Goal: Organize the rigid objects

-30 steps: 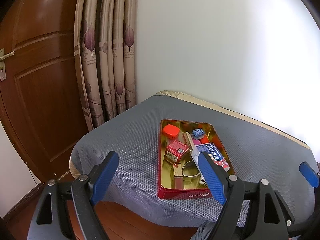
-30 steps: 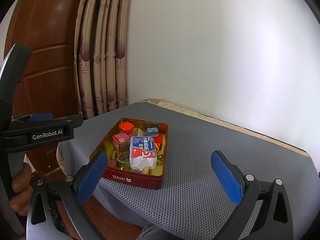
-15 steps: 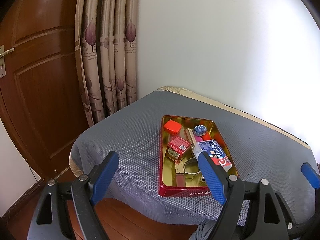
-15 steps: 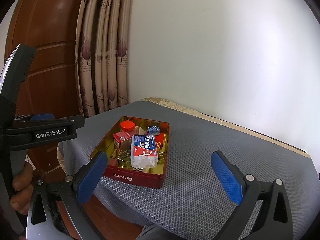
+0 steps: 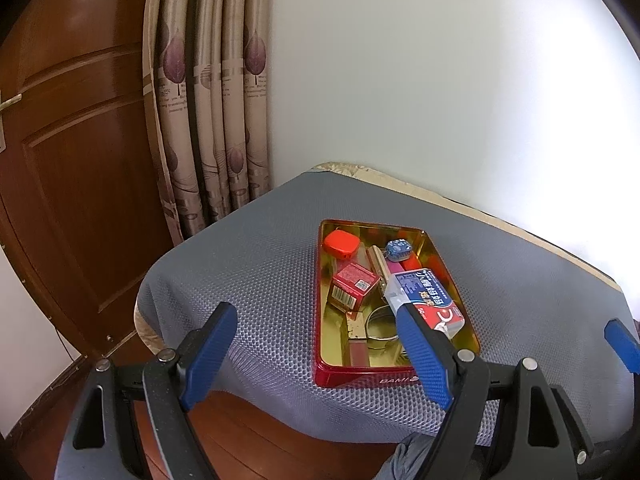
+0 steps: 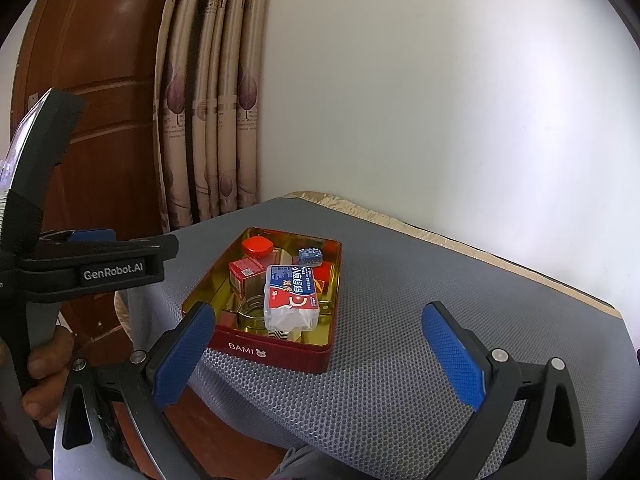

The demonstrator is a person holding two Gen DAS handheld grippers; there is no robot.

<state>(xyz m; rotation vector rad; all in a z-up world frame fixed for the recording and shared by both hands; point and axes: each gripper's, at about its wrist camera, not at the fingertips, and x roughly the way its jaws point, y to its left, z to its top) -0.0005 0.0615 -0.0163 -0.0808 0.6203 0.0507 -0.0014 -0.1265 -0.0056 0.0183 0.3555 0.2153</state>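
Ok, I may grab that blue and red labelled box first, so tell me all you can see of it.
The clear plastic box has a blue and red printed label on top and white contents showing at its near end. It lies flat, lengthwise, atop the clutter in the red tin, over a glass jar. Neither hand-held gripper touches it.

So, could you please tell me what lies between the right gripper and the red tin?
Only bare grey mesh cover lies between the right gripper and the red tin, as the right wrist view shows.
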